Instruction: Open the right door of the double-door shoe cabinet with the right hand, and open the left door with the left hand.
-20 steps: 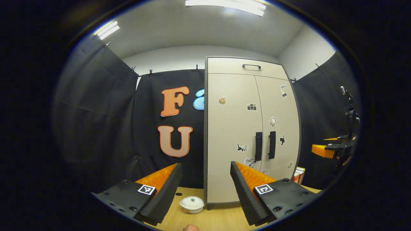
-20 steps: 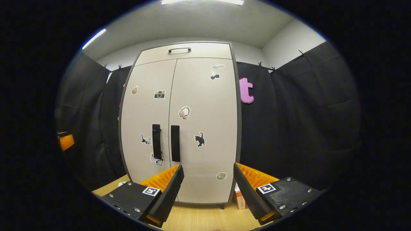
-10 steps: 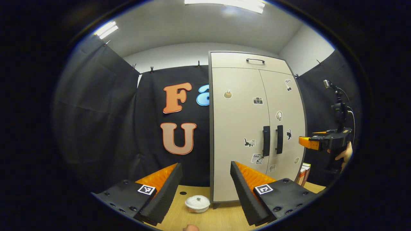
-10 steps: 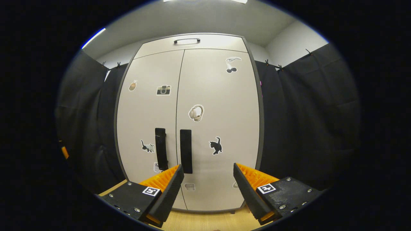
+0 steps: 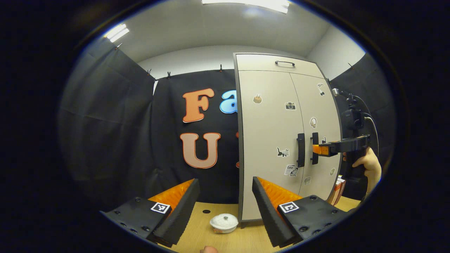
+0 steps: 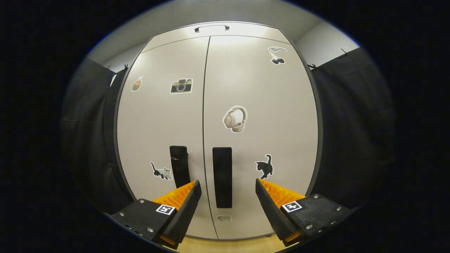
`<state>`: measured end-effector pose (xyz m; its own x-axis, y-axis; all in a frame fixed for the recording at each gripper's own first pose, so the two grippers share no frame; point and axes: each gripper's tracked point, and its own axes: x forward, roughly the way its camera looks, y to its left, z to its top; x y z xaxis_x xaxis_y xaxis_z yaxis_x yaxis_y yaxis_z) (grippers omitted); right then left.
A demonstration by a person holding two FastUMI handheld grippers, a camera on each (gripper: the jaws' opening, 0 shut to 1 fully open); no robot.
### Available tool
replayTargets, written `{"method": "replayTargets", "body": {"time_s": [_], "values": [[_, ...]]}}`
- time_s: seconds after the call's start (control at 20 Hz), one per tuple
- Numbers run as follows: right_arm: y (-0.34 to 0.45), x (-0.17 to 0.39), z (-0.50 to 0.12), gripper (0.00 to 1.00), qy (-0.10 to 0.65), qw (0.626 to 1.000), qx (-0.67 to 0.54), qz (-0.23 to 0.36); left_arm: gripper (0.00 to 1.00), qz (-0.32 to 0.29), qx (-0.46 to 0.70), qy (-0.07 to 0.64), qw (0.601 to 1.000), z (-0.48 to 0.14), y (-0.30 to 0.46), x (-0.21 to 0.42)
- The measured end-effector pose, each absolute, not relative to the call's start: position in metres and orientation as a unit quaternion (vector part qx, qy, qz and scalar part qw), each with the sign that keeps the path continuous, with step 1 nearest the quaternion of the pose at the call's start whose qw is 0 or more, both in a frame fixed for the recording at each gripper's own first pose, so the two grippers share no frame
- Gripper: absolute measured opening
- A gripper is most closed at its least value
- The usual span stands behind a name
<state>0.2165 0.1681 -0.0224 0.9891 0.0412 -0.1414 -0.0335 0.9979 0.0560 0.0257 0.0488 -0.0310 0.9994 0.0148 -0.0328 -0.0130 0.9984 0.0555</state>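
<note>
The beige double-door shoe cabinet (image 6: 218, 105) stands with both doors shut and stickers on them. In the right gripper view my right gripper (image 6: 227, 191) is open, close in front of the right door's black handle (image 6: 222, 177), which sits between its fingers without touching them. The left door's handle (image 6: 179, 170) is just to the left. In the left gripper view my left gripper (image 5: 225, 189) is open with nothing in it, well back from the cabinet (image 5: 270, 140). There the right gripper (image 5: 321, 150), held by a hand (image 5: 369, 167), reaches the right handle (image 5: 315, 153) beside the left handle (image 5: 301, 150).
A small white lidded bowl (image 5: 224, 223) sits on the wooden floor (image 5: 232, 240) by the cabinet's left foot. Boxes (image 5: 338, 189) lean beside the cabinet's right side. Black cloth walls close in the booth on both sides.
My right gripper has moved in toward the cabinet until the right handle lies between its open fingers. My left gripper has shifted slightly, the cabinet sliding rightward in its view.
</note>
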Motion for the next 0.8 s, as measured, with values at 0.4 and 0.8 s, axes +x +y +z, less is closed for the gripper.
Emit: {"method": "replayTargets", "body": {"time_s": [0.4,0.8], "values": [[0.166,0.256,-0.036,0.71,0.082,0.995,0.053,0.006,0.96,0.029,0.034,0.016,0.999,-0.038,0.077,0.032],[0.174,0.259,-0.038,0.36,0.077,0.996,0.044,0.013,0.96,0.032,0.023,0.027,0.999,-0.048,0.083,0.038]]}}
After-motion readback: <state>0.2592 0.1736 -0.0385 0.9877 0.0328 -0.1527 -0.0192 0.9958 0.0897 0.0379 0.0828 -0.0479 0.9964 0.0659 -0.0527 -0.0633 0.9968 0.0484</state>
